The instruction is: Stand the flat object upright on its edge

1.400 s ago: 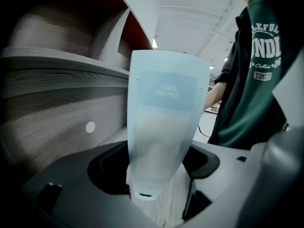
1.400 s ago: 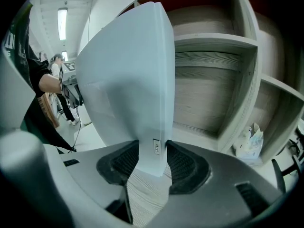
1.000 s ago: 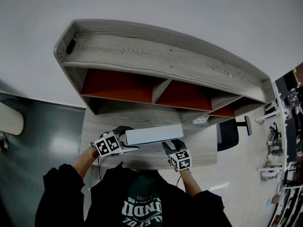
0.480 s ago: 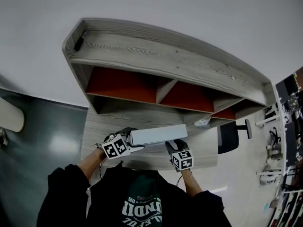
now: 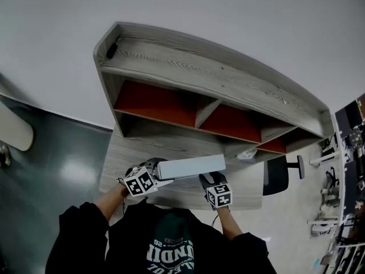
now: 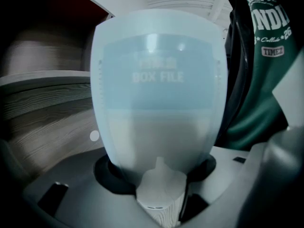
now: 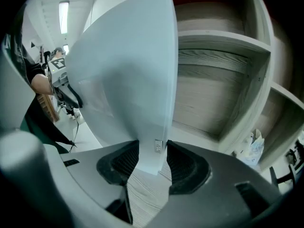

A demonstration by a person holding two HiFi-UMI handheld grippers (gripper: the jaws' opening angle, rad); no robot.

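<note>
On the wooden desk (image 5: 131, 153) a box file (image 5: 191, 166) is upright on edge. The left gripper (image 5: 155, 168), jaws just closing, clamps one end; the right gripper (image 5: 209, 179) pinches the other

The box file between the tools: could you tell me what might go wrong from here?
The left tool has just been closing on the box file at its narrow end; a light grip could let it slip. The right tool pinches only a corner, so the file might twist or topple.

Grey wood-grain desk (image 5: 128, 160) with red-backed shelf unit (image 5: 199, 79), pale box file (image 5: 191, 166) and small white crumpled item (image 5: 246, 153) on it
</note>
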